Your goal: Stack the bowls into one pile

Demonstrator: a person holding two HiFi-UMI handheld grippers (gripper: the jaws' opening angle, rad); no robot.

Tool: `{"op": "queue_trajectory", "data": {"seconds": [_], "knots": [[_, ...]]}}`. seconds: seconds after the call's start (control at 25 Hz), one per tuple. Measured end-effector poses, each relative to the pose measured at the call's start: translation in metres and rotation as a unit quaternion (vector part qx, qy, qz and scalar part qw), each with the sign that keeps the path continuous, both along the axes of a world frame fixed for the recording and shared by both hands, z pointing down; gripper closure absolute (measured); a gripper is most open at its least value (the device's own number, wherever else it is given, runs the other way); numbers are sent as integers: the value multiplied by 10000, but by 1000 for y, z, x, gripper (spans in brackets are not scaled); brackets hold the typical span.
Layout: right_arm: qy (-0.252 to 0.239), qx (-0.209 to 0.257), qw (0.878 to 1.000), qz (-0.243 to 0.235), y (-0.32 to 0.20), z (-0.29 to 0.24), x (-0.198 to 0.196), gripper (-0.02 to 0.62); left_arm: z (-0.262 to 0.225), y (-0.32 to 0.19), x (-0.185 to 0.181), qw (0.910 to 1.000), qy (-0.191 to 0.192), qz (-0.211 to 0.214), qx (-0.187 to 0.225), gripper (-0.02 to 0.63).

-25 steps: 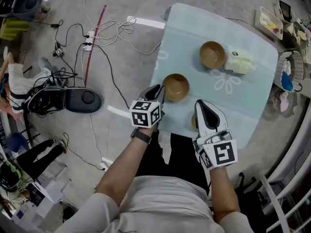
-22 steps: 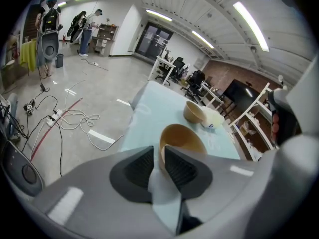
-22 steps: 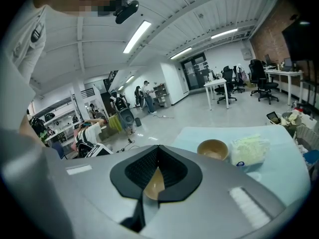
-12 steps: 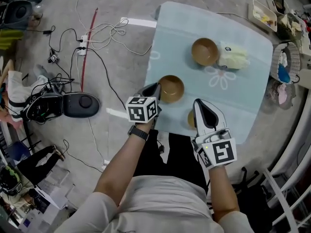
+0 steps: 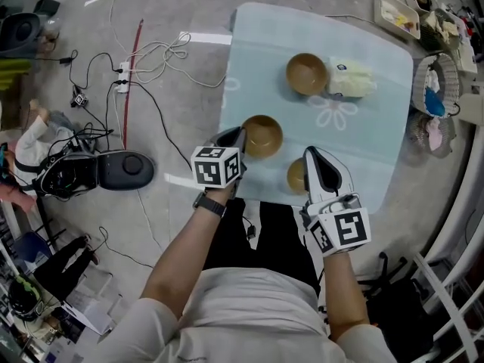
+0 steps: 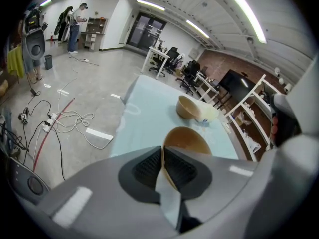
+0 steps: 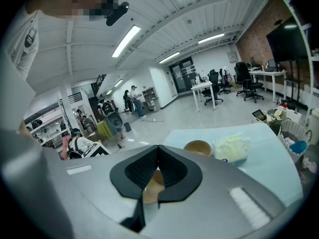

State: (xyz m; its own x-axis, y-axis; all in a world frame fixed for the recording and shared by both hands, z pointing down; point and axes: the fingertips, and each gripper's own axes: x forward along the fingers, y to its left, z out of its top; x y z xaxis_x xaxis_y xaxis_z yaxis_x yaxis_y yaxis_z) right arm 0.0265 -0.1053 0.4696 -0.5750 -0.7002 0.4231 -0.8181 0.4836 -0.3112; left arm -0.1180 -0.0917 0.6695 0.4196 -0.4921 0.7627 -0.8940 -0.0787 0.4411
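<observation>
Operator wears a pale grey short-sleeved T-shirt [image 5: 249,316], black trousers [image 5: 268,237] just beyond the T-shirt's hem and a dark watch [image 5: 209,203] ahead of its left sleeve; left gripper [image 5: 240,134] and right gripper [image 5: 311,154] are grey-shelled with black ribbed pads [image 6: 149,166], each bearing a white cube [image 5: 217,165] with black square markers.

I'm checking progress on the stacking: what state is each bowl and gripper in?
left gripper: shut on middle bowl rim.
right gripper: shut on near bowl.
middle bowl: upright, empty, unstacked.
near bowl: partly hidden, unstacked.
far bowl: upright, empty, ungripped.
</observation>
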Motion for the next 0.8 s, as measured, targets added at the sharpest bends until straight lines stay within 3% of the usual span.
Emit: {"op": "queue_trajectory", "data": {"seconds": [0.4,0.8], "knots": [[-170,54,9974,699,5,-17,41,584,-39,11,52,9971,205,723,126,584],[-205,103,9921,1231,22,-24,74,584,-50,39,122,9857,390,1637,52,584]]}}
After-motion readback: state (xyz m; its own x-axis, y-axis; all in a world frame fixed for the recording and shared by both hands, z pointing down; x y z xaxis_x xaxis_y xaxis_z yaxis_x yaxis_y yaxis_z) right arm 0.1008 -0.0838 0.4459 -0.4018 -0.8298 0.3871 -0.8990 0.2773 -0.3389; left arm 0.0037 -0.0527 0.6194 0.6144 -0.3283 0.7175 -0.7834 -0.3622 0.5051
